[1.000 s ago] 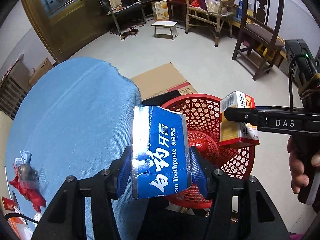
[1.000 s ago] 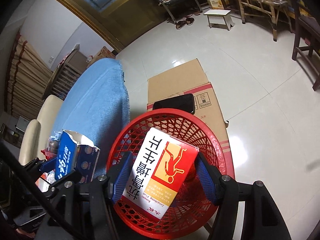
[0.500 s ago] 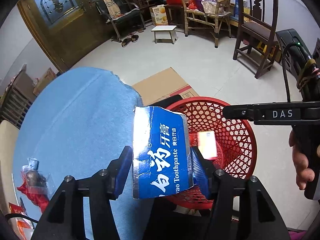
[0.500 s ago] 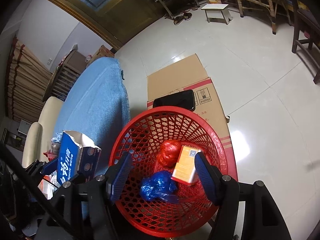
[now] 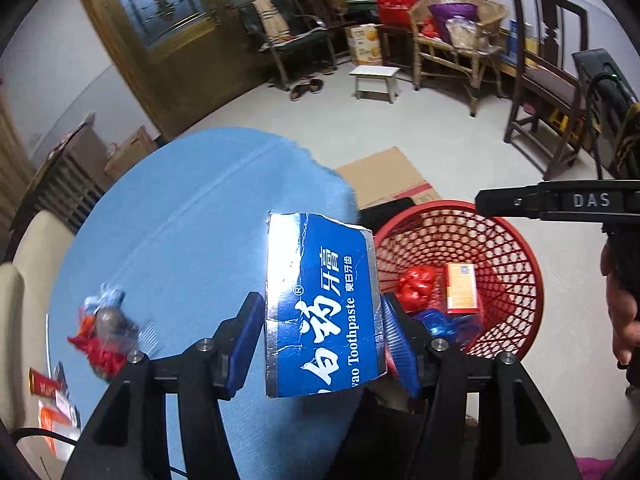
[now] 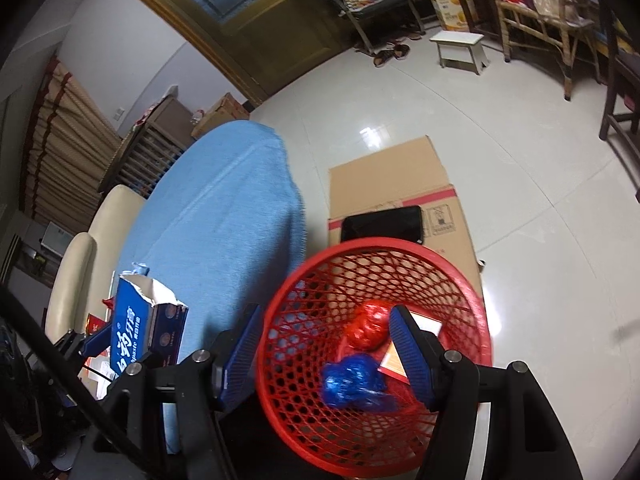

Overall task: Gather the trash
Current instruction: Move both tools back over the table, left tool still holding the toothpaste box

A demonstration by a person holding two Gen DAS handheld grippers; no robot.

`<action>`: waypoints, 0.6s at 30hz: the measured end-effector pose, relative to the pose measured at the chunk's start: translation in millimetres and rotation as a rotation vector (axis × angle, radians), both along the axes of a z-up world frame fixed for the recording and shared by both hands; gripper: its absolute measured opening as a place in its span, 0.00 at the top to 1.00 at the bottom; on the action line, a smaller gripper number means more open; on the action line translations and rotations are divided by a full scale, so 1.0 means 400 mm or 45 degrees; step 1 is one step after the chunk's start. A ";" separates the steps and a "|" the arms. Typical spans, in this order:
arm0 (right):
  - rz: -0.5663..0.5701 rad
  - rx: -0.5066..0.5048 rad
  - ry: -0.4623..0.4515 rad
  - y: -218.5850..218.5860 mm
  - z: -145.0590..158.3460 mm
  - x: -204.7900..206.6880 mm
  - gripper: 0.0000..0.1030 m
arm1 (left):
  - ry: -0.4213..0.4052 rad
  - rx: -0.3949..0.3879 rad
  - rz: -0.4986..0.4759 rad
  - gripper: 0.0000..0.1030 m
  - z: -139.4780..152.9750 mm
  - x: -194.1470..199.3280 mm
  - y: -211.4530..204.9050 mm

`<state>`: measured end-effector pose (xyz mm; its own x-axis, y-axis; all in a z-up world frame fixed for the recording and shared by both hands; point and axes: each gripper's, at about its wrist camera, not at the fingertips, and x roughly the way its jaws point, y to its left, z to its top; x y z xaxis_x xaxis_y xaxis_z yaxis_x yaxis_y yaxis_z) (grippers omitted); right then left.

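- We see the left claw (image 5: pixel 322 336) pinching a torn blue cardboard toothpaste box (image 5: pixel 320 304), one blue pad against each side, box upright with its ripped end upward.
- The box hangs over the right-hand edge of the blue-cloth-covered counter (image 5: pixel 180 240), just beside the rim of the round red plastic mesh basket (image 6: pixel 472 292).
- We see the right claw (image 6: pixel 324 352) spread, nothing between its pads, above the basket's opening.
- Inside the basket: an orange-and-white small carton (image 5: pixel 461 288) lying flat, a crumpled red plastic bag (image 6: pixel 368 330) beside it, a crumpled blue plastic bag (image 6: pixel 354 380) nearer the camera.
- The basket stands on the floor next to the counter edge; a flattened brown cardboard sheet (image 6: pixel 392 176) lies on the floor behind it, with a flat black object (image 6: pixel 382 224) on the sheet's near end.
- Near the counter's left edge lies a blurred heap of red, grey and pale-blue wrappers (image 5: pixel 104 328).
- A hand (image 5: pixel 622 308) grips the right claw's handle.
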<state>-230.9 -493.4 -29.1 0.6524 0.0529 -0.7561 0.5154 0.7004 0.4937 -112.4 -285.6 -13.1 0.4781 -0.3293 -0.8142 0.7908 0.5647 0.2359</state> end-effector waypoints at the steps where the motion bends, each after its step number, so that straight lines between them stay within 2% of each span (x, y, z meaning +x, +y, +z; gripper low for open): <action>1: 0.012 -0.008 -0.003 0.009 0.006 0.009 0.33 | -0.001 -0.004 0.018 0.41 0.002 0.006 0.012; 18: 0.228 -0.123 -0.038 0.210 0.098 0.177 0.33 | -0.028 -0.101 0.260 0.41 0.028 0.092 0.237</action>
<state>-160.1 -409.3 10.2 0.6610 0.0980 -0.7439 0.3645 0.8246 0.4326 -75.6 -190.6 -1.7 0.5591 -0.2865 -0.7780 0.6531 0.7303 0.2005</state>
